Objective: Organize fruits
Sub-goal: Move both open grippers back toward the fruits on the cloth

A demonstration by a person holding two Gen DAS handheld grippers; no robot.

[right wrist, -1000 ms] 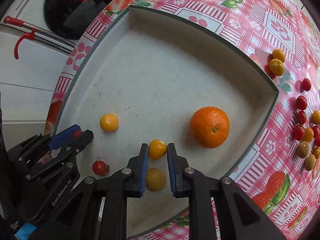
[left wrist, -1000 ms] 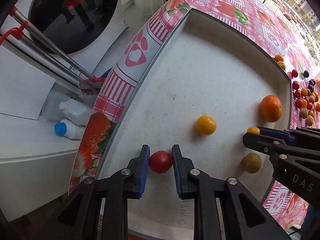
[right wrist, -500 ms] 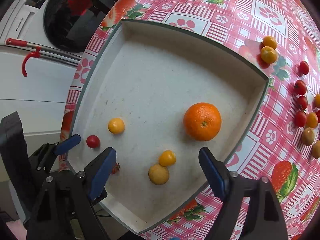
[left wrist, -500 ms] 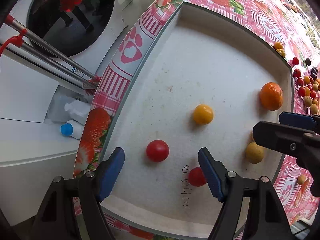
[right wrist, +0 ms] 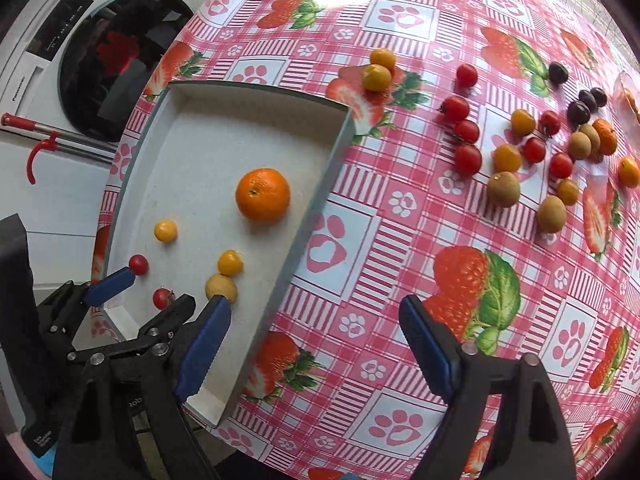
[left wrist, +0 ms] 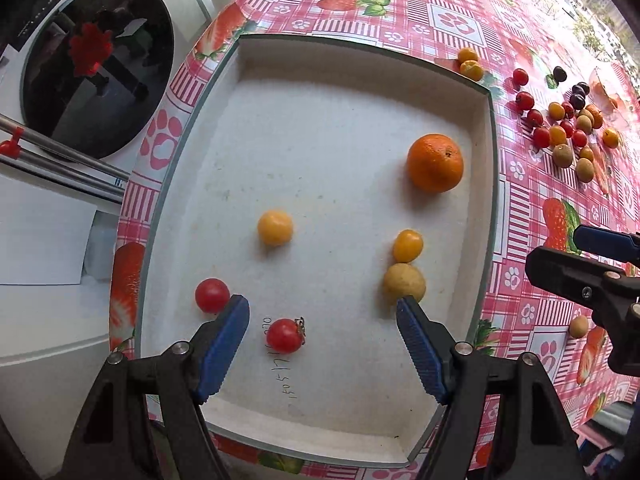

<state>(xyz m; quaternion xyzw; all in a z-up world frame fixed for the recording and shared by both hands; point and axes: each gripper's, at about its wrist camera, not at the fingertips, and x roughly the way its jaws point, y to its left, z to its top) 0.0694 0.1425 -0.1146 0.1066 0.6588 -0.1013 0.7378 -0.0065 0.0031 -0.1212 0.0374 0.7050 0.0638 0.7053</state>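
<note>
Your table, under its strawberry-and-paw tablecloth [right wrist: 400,248], is the biggest thing here, with a washing machine [left wrist: 96,80] just past its left edge. On the cloth sits the white tray [left wrist: 320,128], which holds six fruits: an orange [left wrist: 435,162] near the right wall, a yellow tomato [left wrist: 275,227] mid-tray, another yellow tomato [left wrist: 408,245] touching a tan round fruit [left wrist: 404,283] below it, and two red tomatoes [left wrist: 212,295] [left wrist: 284,335] near the front edge. The rest of the fruits [right wrist: 532,148] lie scattered on the cloth well to the right of the tray, red, yellow, tan and dark ones mixed close together, with two yellow ones [right wrist: 378,70] apart near the tray's far corner.

Your left tongs [left wrist: 322,320] hang released over the tray's front, jaws wide and empty, the stemmed red tomato between them. Your right tongs [right wrist: 314,332] are released too, empty, straddling the tray's right wall, one finger over the tray and one over the cloth.
</note>
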